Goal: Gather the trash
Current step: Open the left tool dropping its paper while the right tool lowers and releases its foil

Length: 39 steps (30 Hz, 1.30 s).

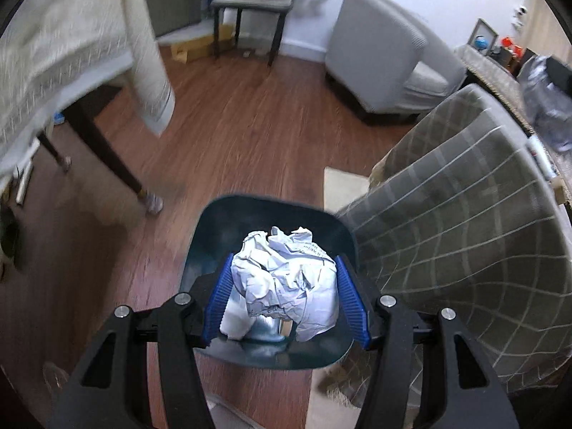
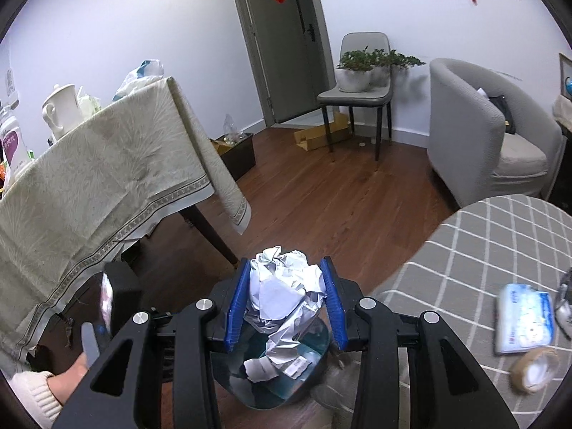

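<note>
Both the left gripper (image 1: 284,286) and right gripper (image 2: 286,302) grasp crumpled paper (image 1: 282,279) above the bin (image 1: 214,228), so the next move is probably releasing it.

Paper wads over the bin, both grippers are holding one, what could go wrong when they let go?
1. The right gripper holds its paper wad near the far rim of the bin; released there, it may fall on the floor.
2. The bin already holds paper, and the left gripper has a bulky wad; it may sit high or roll out.
3. The checked tablecloth hangs against the bin and could snag.
</note>
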Each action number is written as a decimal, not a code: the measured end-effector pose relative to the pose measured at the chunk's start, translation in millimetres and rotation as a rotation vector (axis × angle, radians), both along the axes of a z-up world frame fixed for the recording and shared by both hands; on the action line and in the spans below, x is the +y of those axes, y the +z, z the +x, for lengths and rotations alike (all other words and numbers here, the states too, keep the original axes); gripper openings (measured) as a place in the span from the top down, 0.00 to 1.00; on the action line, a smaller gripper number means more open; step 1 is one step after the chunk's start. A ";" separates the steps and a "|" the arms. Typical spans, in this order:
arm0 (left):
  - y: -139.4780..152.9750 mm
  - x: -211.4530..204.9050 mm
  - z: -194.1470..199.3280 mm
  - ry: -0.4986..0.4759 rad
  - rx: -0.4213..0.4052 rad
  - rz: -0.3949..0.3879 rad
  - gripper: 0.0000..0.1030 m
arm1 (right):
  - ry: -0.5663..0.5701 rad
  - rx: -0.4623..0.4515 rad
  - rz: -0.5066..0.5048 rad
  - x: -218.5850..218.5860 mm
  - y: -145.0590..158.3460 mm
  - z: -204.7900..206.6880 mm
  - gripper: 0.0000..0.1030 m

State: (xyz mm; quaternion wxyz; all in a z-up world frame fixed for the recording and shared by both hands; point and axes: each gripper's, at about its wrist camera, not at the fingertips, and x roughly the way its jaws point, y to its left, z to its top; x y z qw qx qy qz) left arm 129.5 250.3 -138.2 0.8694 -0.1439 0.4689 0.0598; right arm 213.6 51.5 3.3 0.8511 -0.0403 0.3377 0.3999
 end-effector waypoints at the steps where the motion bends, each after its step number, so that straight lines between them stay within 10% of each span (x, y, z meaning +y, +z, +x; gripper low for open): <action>1: -7.0 3.0 -0.8 0.002 0.019 -0.006 0.43 | 0.004 0.005 -0.003 3.9 -1.9 0.0 0.61; 17: -55.6 30.9 -17.4 0.010 0.143 -0.042 0.27 | 0.090 0.098 -0.130 74.8 -53.4 -8.9 0.61; 39: 51.5 58.0 -55.5 0.080 -0.148 -0.035 0.36 | 0.101 0.248 -0.348 135.0 -159.4 -7.8 0.61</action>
